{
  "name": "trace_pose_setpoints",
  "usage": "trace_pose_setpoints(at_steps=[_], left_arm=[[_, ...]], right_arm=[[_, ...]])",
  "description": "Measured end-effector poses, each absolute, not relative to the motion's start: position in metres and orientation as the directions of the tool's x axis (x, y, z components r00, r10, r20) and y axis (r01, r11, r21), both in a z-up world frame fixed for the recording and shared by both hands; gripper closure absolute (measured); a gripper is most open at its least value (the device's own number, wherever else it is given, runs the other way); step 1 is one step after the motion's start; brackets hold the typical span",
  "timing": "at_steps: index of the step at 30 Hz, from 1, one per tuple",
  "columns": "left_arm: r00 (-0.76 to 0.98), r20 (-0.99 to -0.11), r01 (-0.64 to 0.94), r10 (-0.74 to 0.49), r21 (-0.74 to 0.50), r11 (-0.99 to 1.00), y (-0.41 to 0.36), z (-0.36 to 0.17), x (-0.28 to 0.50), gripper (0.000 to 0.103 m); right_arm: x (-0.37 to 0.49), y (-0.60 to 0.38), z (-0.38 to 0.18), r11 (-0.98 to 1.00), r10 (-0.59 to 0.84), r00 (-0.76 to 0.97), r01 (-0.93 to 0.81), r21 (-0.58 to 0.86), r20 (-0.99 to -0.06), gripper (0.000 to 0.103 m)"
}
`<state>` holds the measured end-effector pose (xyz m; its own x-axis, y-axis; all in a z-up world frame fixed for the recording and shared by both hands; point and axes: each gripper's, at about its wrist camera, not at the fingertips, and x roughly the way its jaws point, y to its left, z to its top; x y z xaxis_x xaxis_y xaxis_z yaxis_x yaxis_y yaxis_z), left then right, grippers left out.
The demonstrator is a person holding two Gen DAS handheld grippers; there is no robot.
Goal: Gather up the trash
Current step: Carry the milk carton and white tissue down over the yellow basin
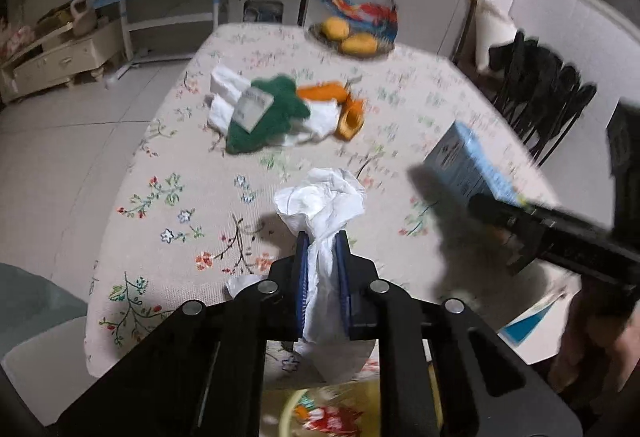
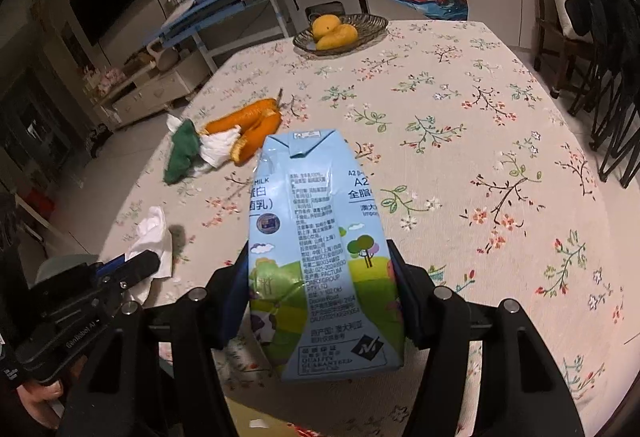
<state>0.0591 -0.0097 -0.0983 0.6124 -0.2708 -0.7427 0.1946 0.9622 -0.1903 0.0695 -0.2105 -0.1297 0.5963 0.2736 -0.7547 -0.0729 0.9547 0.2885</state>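
The left claw (image 1: 320,249) pinches a crumpled white tissue (image 1: 322,201) above the floral tabletop (image 2: 460,157). The right claw (image 2: 320,277) clamps a blue milk carton (image 2: 316,237), just right of the tissue.

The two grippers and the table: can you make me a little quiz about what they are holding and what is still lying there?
1. True or false: the left gripper is shut on a crumpled white tissue.
2. What does the right gripper hold? A) a mango B) a light blue milk carton C) a green cloth
3. Fill in: the wire basket at the far end of the table holds yellow ____.

Key
1. True; the tissue is pinched between the blue pads.
2. B; the milk carton sits between the jaws.
3. Mangoes.
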Motion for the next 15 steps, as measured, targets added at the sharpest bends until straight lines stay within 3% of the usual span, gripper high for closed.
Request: trace_pose_setpoints(at_steps=[5,15], left_arm=[[0.654,-0.685,0.207,-0.321,-0.247,0.947,-0.004,-0.077,0.045,0.090],[0.670,-0.671,0.225,-0.317,-0.224,0.948,-0.008,-0.069,0.021,0.090]], right_arm=[[0.059,-0.215,-0.121,0.929,0.326,0.620,-0.069,0.364,-0.714,0.042],[0.021,-0.216,-0.113,0.888,0.391,0.643,-0.074,0.454,-0.659,0.042]])
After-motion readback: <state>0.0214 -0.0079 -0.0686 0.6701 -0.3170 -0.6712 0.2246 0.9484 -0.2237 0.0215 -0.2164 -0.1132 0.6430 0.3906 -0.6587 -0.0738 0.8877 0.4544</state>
